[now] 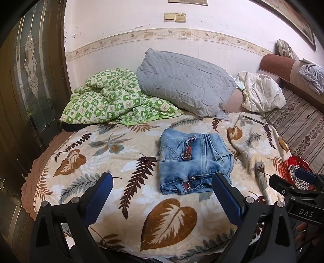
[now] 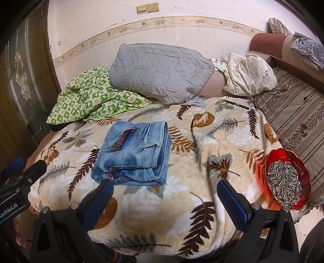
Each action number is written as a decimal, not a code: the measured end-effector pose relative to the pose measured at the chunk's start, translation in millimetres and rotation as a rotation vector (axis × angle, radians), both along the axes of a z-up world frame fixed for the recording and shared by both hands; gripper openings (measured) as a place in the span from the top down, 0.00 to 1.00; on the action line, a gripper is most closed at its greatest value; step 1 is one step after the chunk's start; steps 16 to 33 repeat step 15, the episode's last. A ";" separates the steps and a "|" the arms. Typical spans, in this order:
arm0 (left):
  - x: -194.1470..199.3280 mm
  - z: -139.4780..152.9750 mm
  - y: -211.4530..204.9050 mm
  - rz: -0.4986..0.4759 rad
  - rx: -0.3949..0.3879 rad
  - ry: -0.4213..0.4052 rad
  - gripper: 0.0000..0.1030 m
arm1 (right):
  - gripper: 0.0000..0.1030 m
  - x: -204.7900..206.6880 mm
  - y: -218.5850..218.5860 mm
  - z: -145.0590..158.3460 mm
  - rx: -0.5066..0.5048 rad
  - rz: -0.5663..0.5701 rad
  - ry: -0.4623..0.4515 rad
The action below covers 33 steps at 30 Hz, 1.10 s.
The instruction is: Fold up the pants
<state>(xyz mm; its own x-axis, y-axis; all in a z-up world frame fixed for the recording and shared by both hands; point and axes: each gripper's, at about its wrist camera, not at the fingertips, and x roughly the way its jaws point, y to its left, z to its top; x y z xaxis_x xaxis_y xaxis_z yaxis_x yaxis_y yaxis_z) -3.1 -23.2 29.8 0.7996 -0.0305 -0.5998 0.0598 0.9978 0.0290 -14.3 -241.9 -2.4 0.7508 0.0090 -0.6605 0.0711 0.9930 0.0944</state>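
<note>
Lying folded into a compact rectangle, the jeans (image 1: 195,161) rest on a leaf-print blanket (image 1: 125,153) covering the bed. Left tongs (image 1: 162,194) and right tongs (image 2: 165,200) both hang released and empty, the jeans at twelve o'clock. Judging by this, folding looks finished; any final touch should press edges flat without dragging the layers.

Bedroom corner with a bed set against a pale wall

A pale wall (image 1: 212,22) banded by a floral border (image 1: 162,35) is seen at 12 o'clock, with two beige switches (image 1: 175,17); a dark door with leaded glass (image 1: 30,64) stands at 9 o'clock, and a brown padded headboard (image 1: 283,64) at 2 o'clock.
</note>
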 end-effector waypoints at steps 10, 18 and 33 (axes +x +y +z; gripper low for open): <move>-1.6 2.9 7.3 -0.062 -0.131 -0.030 0.00 | 0.00 1.5 -1.5 -1.6 -0.003 0.007 0.003; 4.3 3.4 11.1 -0.064 -0.175 -0.007 0.00 | 0.00 1.8 -3.0 -2.7 0.001 0.004 0.003; 4.3 3.4 11.1 -0.064 -0.175 -0.007 0.00 | 0.00 1.8 -3.0 -2.7 0.001 0.004 0.003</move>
